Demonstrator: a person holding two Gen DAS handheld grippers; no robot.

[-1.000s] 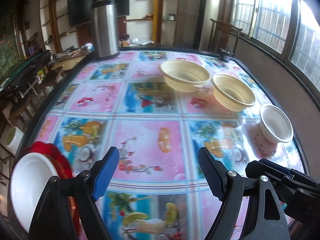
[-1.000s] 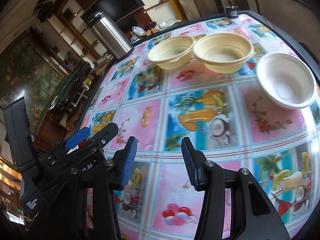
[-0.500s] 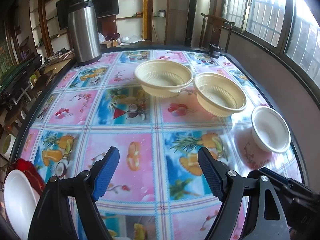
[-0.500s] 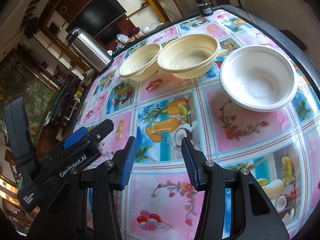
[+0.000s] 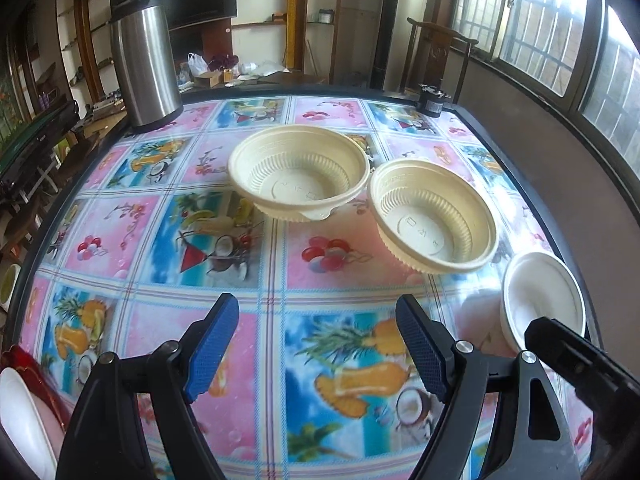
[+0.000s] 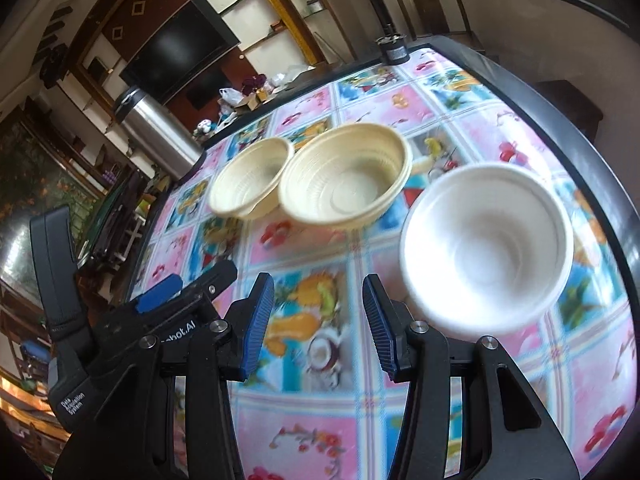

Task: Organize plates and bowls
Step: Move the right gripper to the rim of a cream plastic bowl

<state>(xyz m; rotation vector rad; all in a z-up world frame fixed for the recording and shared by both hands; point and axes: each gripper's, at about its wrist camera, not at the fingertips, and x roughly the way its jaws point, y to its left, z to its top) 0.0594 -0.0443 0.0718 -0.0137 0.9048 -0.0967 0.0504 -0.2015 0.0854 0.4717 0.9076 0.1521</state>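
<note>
I have three bowls ahead of me on the table (image 5: pixel 256 280), all upright and all empty. The far cream bowl (image 5: pixel 298 172) sits near the table's middle, and the second cream bowl (image 5: pixel 434 216) is just beside it on the right; from the right camera their rims look touching or nearly so, I cannot tell which. The white bowl (image 6: pixel 486 248) stands apart from them, near the right edge of the table. At the lower left corner of the left view a white plate (image 5: pixel 24 420) rests on a red plate (image 5: pixel 40 376), only partly in view. A steel flask (image 5: pixel 144 56) stands at the far left corner of the table, lid on, and a small dark object (image 5: pixel 430 100) at the far right corner is too small to make out.

My left tongs (image 5: pixel 316 348) are spread wide with nothing between the pads, over bare tablecloth. My right tongs (image 6: pixel 318 320) are at a narrower gap, also empty, with the white bowl just beyond the right finger.

Compared with a second ago, both cameras have closed in on the bowls: the cream pair fills more of the left view, the plates have slid toward the left corner, and the white bowl looms much larger in the right view. Neither gap has changed.
</note>
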